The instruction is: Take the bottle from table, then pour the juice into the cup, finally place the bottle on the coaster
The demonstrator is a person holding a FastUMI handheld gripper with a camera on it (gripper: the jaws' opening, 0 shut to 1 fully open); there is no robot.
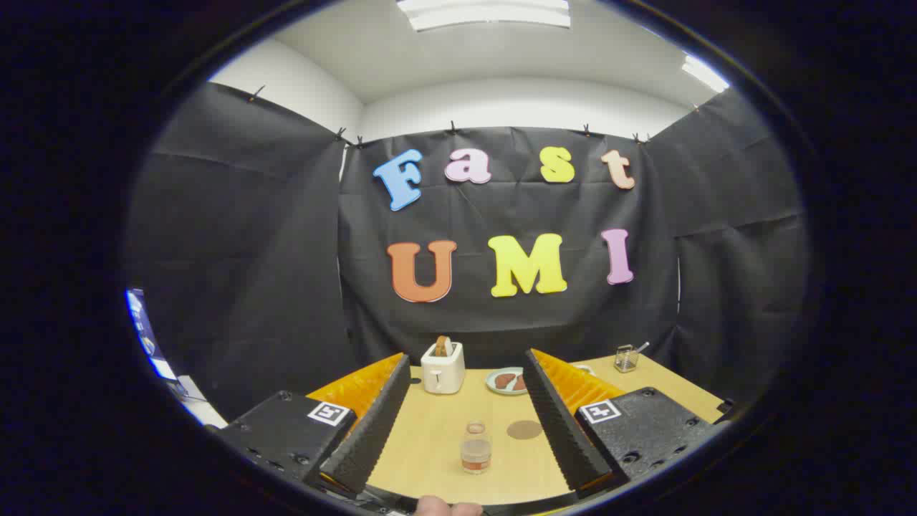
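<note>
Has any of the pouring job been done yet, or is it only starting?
Only starting. The bottle stands untouched on the table, between the open fingers of the hand-held gripper. Grasping, pouring and setting it on the coaster beside it all remain.

We look out from a camera that rides on the tool (pixel 466 423), low over the near end of the tabletop (pixel 430 437). It faces straight ahead along the two fingers (pixel 372 430), which stand wide apart at the bottom of our view. Between them the bottle (pixel 476 448) stands close to us. The toaster (pixel 443 367) and the plate (pixel 505 381) are farther back. Behind them hangs the black cloth wall (pixel 501 315). The view is wide and round, so we also see the ceiling lights (pixel 483 13).
</note>
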